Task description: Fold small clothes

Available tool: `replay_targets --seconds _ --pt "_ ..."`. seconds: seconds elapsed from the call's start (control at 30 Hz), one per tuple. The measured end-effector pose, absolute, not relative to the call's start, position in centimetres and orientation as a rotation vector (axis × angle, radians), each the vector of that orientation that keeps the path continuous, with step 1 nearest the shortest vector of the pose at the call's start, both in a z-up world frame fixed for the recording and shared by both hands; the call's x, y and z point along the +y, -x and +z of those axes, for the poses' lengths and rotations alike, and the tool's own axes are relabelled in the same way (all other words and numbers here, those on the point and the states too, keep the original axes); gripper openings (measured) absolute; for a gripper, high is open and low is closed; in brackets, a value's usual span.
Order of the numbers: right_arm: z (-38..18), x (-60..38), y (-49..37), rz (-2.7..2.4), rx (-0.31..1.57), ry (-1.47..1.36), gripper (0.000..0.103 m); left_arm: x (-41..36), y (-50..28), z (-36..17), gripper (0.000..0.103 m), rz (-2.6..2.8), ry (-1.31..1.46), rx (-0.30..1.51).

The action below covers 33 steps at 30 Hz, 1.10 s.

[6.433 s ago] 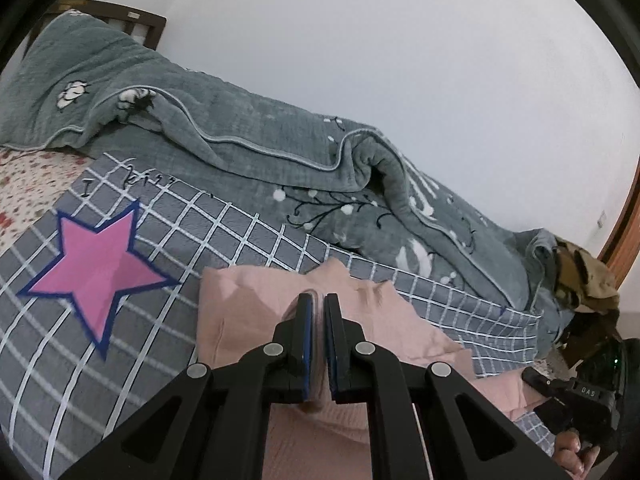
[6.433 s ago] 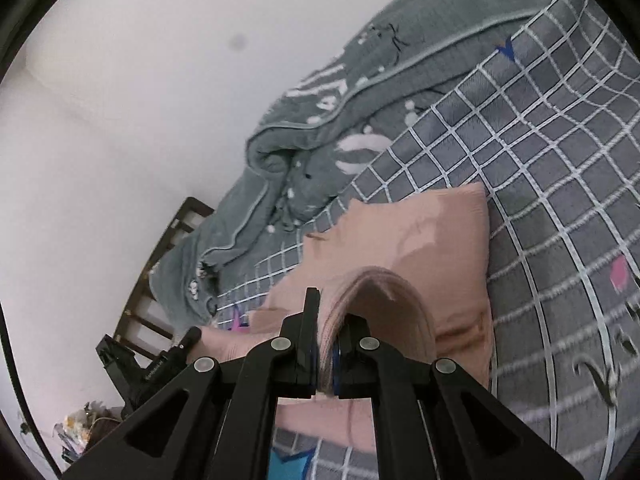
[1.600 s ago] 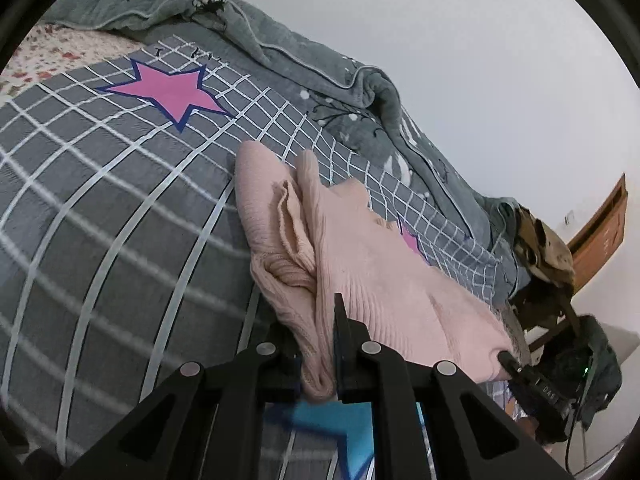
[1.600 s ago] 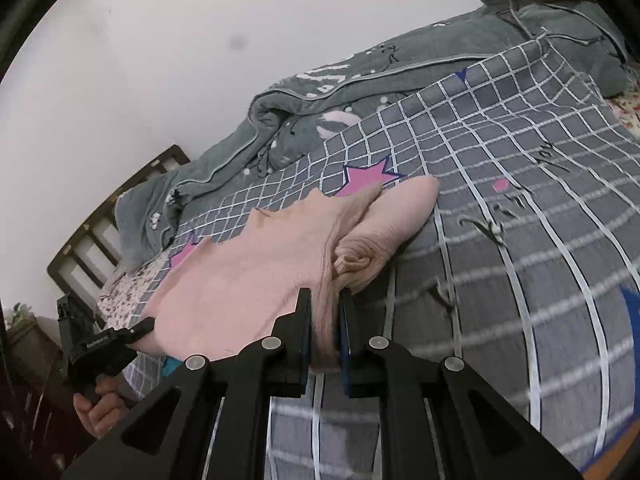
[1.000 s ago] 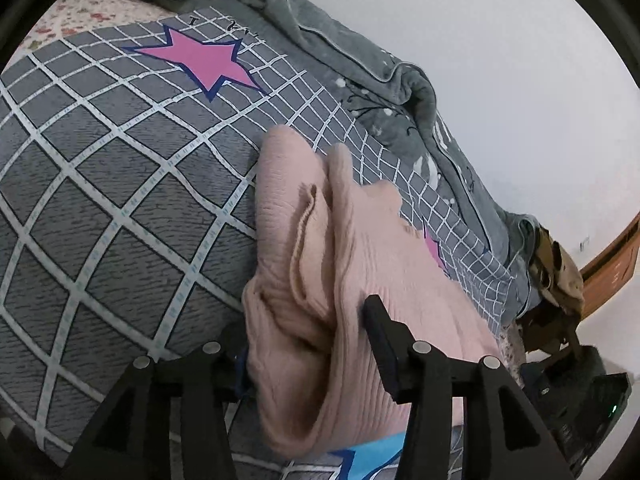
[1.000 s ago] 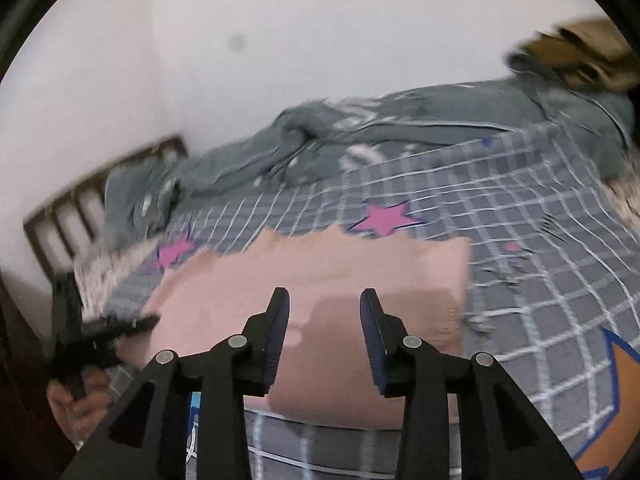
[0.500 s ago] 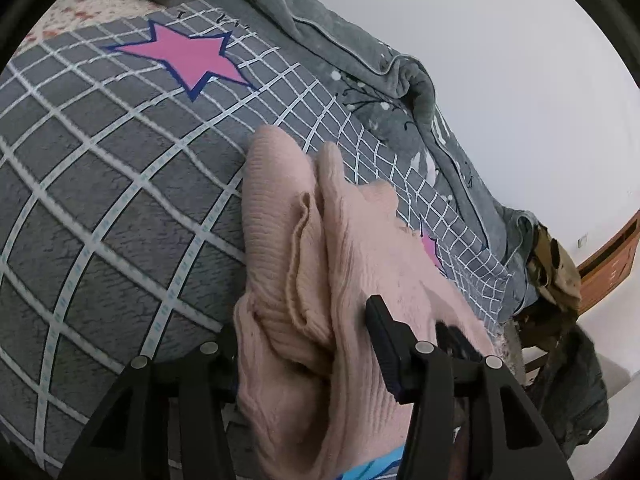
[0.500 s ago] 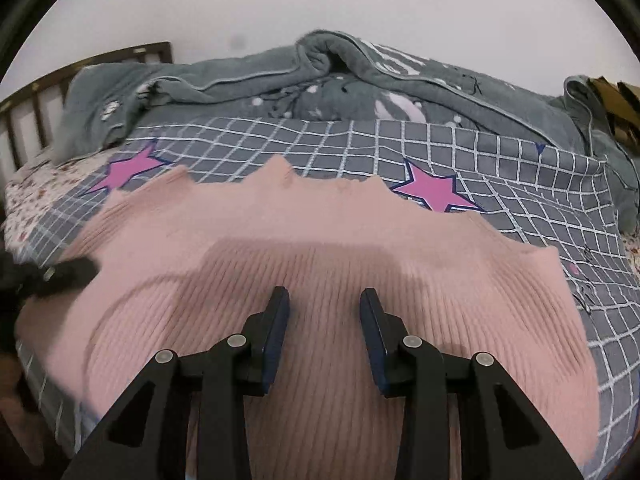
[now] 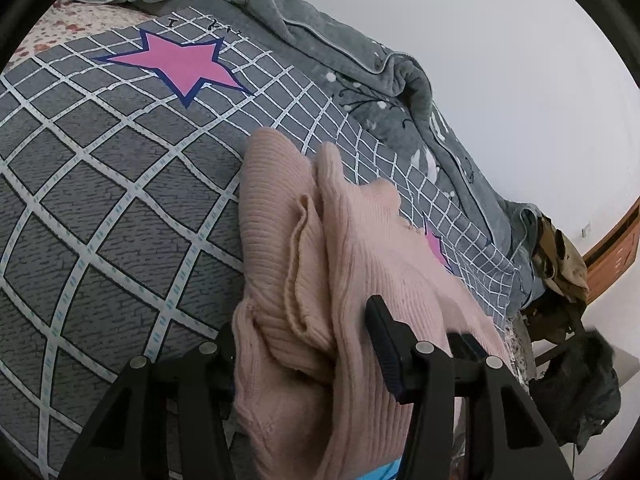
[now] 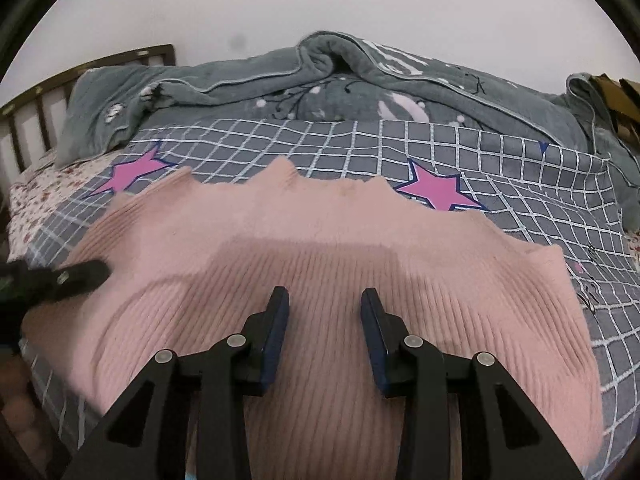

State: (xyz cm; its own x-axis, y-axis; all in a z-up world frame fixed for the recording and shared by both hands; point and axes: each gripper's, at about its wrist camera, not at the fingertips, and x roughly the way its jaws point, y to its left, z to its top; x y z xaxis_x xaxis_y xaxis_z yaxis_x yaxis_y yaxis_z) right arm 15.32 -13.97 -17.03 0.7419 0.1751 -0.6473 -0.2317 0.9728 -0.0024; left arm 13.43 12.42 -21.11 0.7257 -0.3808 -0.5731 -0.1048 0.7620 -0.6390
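Grey bedding with a white grid and pink stars (image 10: 438, 194) covers the bed (image 10: 520, 216), and a rumpled grey quilt (image 10: 328, 92) printed with white sprigs lies heaped along the plain white wall behind it. At the head of the bed stands a dark wooden slatted headboard (image 10: 80, 76), with a strip of floral sheet (image 10: 44, 184) showing beside the checked cover. A line of small dark handwriting-like marks sits on the cover just above one star (image 9: 180, 66) in the left wrist view, too small and distorted to read; no brand or label can be made out anywhere.

Folded lengthwise, the pink ribbed knit sweater (image 10: 328, 280) lies flat across the checked cover, near its front edge. The right gripper (image 10: 324, 310) hovers over the middle of the knit, its blue-padded jaws standing apart with nothing between them. The left gripper (image 9: 304, 328) is at one end of the sweater (image 9: 320, 264), where the bunched layers fill the gap between its spread fingers; the near finger is mostly hidden behind the cloth, and the far pad does not appear to press on the knit, so it is loose rather than clamped. Olive and dark clothes (image 9: 564, 264) hang at the far corner beside a wooden door frame (image 9: 612, 256).
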Motion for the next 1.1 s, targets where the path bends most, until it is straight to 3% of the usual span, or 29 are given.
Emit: replay_targets --seconds 0.43,0.8,0.97,1.1 --pt "-16.8 -15.0 -7.7 0.473 0.65 0.229 0.037 11.1 -13.4 -18.6 0.022 -0.099 0.62 0.758" --pt "-12.7 -28.1 -8.7 0.37 0.581 -0.072 0.037 3.9 -14.2 -9.7 0.02 -0.064 0.493 0.74" --pt "-12.5 -34.2 -9.8 0.268 0.587 -0.2 0.037 -4.1 -14.5 -6.0 0.02 -0.152 0.373 0.735" --pt "-12.6 -37.9 -9.7 0.193 0.576 -0.265 0.037 -12.0 -15.1 -7.3 0.02 -0.233 0.274 0.796"
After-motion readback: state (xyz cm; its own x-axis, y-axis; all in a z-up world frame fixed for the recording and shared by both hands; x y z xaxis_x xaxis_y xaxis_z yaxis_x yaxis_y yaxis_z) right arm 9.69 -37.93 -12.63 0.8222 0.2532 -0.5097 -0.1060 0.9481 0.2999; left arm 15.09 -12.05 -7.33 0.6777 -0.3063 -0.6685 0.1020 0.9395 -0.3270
